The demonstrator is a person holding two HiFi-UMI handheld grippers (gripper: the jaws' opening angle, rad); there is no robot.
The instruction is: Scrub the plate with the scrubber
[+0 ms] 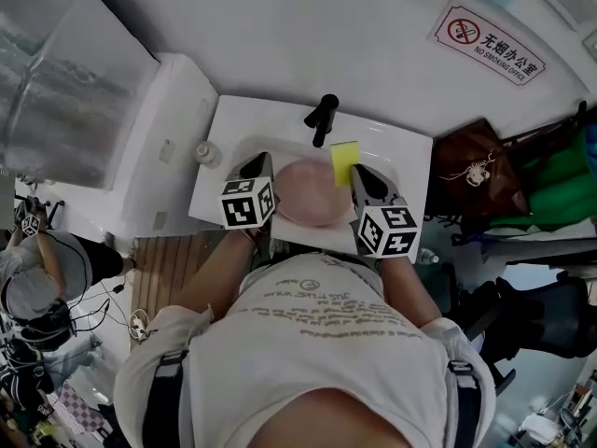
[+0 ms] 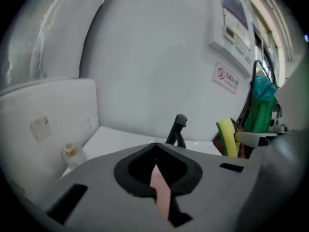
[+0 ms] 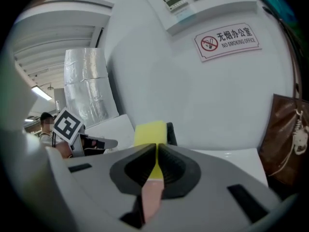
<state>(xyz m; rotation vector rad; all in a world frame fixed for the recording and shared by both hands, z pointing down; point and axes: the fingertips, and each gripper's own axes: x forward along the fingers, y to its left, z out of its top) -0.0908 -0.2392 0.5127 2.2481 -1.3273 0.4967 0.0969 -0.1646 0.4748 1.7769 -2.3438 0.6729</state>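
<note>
While my left gripper pinches the rim of the pink plate in front of the faucet and my right gripper clamps the yellow scrubber beside that faucet, scrubbing seems about to start: next, press scrubber flat onto plate. The faucet crowds the far side; open room lies nearer me, over the sink.

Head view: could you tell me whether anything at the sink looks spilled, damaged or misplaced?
Nothing stands out. The left gripper holds the round pink plate over the white sink, the right gripper holds the yellow sponge scrubber beside it, and no spill shows.
</note>
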